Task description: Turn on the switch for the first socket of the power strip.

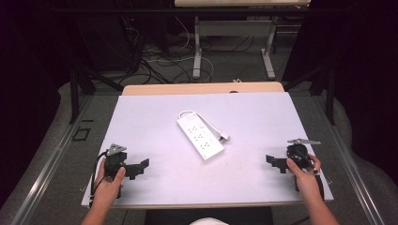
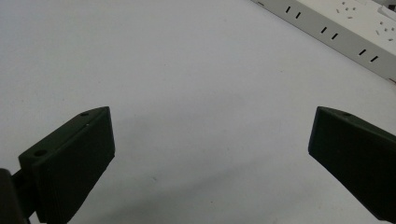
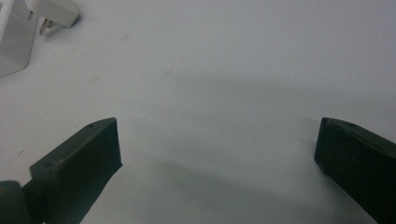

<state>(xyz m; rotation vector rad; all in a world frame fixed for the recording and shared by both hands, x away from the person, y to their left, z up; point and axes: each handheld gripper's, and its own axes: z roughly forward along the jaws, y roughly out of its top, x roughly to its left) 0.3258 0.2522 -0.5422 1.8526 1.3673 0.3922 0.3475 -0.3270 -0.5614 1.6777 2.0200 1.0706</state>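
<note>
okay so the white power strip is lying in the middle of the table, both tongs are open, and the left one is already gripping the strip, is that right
Not quite. The left tongs grip nothing: the left gripper view shows their jaws wide apart over bare table, with the power strip lying apart from them. The rest holds: the strip lies mid-table and the right tongs are open too.

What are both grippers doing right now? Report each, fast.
Left gripper: open, jaws wide apart, holding nothing, over the bare white table.
Right gripper: open, jaws wide apart, holding nothing; the power strip lies untouched between them.
</note>
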